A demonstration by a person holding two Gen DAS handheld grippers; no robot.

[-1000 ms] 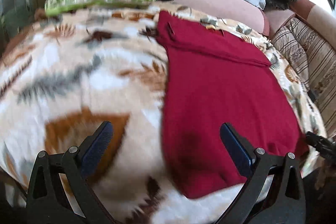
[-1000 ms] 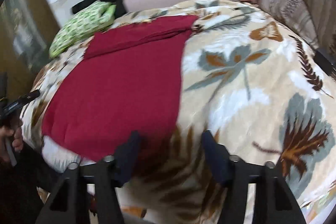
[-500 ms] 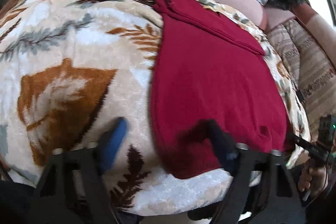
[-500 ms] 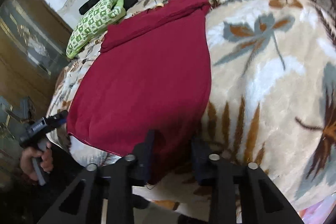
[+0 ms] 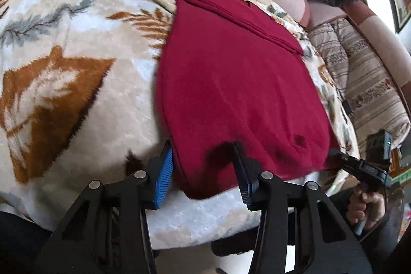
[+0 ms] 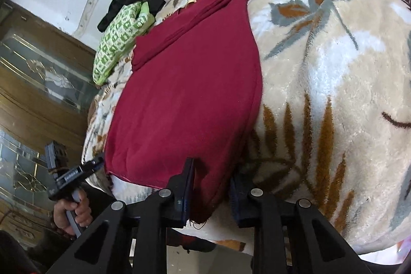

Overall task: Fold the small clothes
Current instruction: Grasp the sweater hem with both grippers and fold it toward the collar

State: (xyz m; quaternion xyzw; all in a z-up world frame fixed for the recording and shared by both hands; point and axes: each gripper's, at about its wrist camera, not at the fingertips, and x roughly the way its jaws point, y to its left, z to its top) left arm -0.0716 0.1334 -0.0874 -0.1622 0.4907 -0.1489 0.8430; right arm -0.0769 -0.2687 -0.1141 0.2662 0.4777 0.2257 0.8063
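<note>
The red garment [image 5: 231,84] lies flat on the leaf-patterned blanket [image 5: 77,84], its near hem at the blanket's front edge, where the bedding drops out of sight. Its far end is folded over in a narrow band; what sort of garment it is cannot be made out.

The left gripper [image 5: 203,171] straddles the garment's near left corner. Its jaws have just been closing, and the cloth sits between them, but the blue pad [image 5: 164,176] and the dark one stand at the cloth's edges without clearly pinching it, so the jaws read as still apart. The right gripper [image 6: 210,186] is at the garment's near right corner, jaws narrowed onto the hem; the cloth hides the pad faces, though the fabric bunches between them as if clamped.

Left of the garment the blanket is bare as far as the green patterned pillow [image 6: 115,43]; to its right the blanket is bare too. Each view shows the other hand [image 6: 72,212] only partly, below the blanket's edge.
</note>
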